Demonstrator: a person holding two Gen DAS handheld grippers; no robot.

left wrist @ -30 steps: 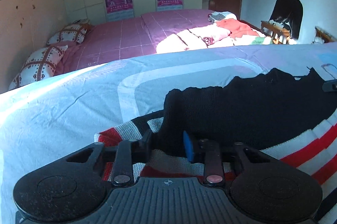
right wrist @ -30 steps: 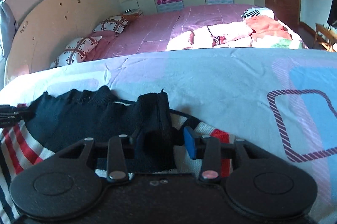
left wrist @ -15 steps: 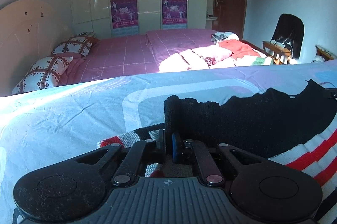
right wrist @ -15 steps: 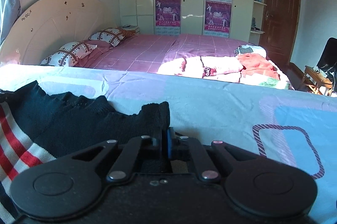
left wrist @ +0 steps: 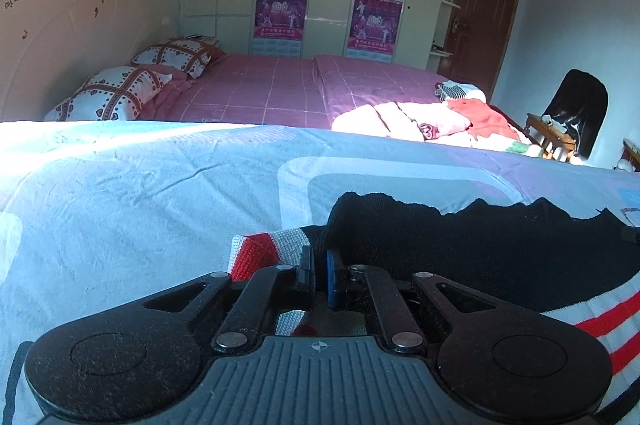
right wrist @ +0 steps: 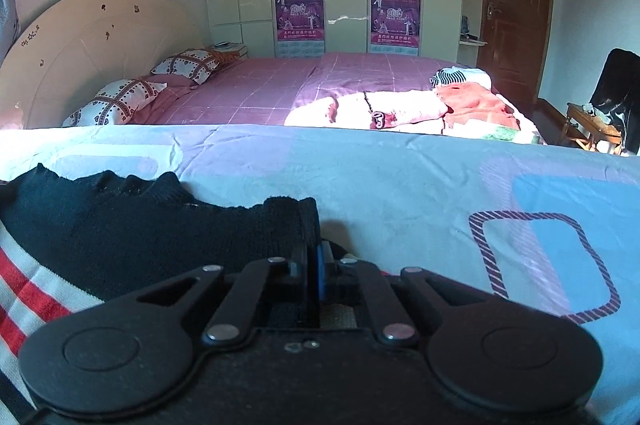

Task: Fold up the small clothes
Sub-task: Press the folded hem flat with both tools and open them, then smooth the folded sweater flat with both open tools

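Note:
A small knit sweater, black on top with red and white stripes below, lies on a pale blue sheet [left wrist: 140, 193]. In the left wrist view its black part [left wrist: 500, 245] spreads to the right and a striped corner [left wrist: 260, 249] shows at left. My left gripper [left wrist: 319, 265] is shut on the sweater's left edge. In the right wrist view the black part [right wrist: 140, 221] spreads to the left, with the stripes [right wrist: 36, 293] below. My right gripper [right wrist: 313, 257] is shut on the sweater's right black edge.
The blue sheet [right wrist: 400, 193] carries a striped square print [right wrist: 540, 265] at right. Beyond it lies a pink bed [right wrist: 260, 93] with pillows [right wrist: 120, 97] and piled clothes [right wrist: 420, 105]. A chair with a dark garment [left wrist: 576, 113] stands far right.
Both grippers went from open around the sweater's edges to shut on them. Both then rose, lifting the gripped edges.

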